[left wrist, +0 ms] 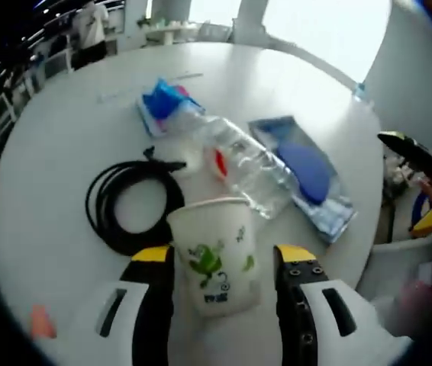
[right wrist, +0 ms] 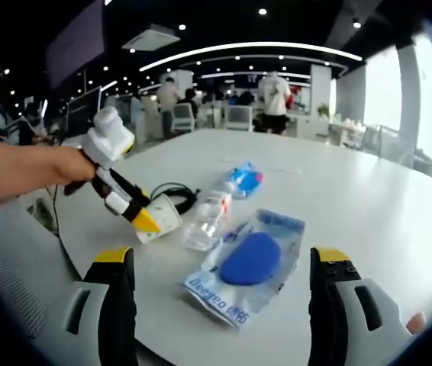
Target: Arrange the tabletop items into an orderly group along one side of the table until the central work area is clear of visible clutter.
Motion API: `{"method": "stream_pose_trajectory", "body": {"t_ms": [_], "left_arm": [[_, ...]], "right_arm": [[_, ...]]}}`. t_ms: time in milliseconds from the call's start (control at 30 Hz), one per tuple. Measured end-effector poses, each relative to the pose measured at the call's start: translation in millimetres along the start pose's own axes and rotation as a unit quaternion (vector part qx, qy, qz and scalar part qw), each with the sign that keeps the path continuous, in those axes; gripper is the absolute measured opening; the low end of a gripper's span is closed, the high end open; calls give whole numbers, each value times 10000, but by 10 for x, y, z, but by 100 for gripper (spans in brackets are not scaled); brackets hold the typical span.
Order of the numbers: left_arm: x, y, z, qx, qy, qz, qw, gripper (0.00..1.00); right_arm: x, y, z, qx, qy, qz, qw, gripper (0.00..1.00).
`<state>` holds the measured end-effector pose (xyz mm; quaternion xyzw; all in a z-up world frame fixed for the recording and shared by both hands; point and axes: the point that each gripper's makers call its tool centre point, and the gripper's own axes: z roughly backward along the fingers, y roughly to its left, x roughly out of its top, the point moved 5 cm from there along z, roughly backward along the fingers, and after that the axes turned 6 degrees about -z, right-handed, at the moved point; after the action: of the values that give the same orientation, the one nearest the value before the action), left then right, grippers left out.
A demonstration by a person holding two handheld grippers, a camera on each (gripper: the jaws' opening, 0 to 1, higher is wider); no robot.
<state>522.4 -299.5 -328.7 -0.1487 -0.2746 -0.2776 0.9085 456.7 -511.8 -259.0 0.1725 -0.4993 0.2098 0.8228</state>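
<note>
In the left gripper view, a coiled black cable (left wrist: pixel 128 206) lies at the left on the round white tabletop (left wrist: pixel 56 145). Beside it, the left gripper (left wrist: pixel 224 263) has its yellow-tipped fingers (left wrist: pixel 153 255) on either side of a white paper cup (left wrist: pixel 217 255) with a green print; the cup stands upright between them, and whether they press its walls cannot be told for certain. Behind the cup a clear plastic bottle (left wrist: pixel 239 164) lies on its side, its far end by a blue-and-white packet (left wrist: pixel 164 103). Right of the bottle lies a clear pouch with a blue mouse-shaped item (left wrist: pixel 307 175). A small orange object (left wrist: pixel 42 324) sits near the tabletop's near-left edge.

The right gripper view takes in the same group from the other side. At the left, a person's hand (right wrist: pixel 63 168) holds the left gripper (right wrist: pixel 143 217), its fingers at the paper cup (right wrist: pixel 162 217), which is tipped here. The black cable (right wrist: pixel 174 192) lies behind the cup, the bottle (right wrist: pixel 204 217) just to its right, the blue-and-white packet (right wrist: pixel 243 179) farther back. The pouch (right wrist: pixel 250 263) lies nearest, between the right gripper's (right wrist: pixel 224 271) fingers (right wrist: pixel 117 267), which are spread wide and hold nothing.

This view also opens onto a large office with ceiling light strips (right wrist: pixel 254 49), chairs, and people standing in the distance (right wrist: pixel 277 99).
</note>
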Motion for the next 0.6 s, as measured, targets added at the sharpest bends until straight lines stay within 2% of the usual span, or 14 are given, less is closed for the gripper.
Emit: {"method": "stream_pose_trajectory", "body": {"t_ms": [600], "left_arm": [[-95,16,-104,4,208,35,9998,41]], "right_arm": [[-10,5,9,-12,35,33,10000,94]]}}
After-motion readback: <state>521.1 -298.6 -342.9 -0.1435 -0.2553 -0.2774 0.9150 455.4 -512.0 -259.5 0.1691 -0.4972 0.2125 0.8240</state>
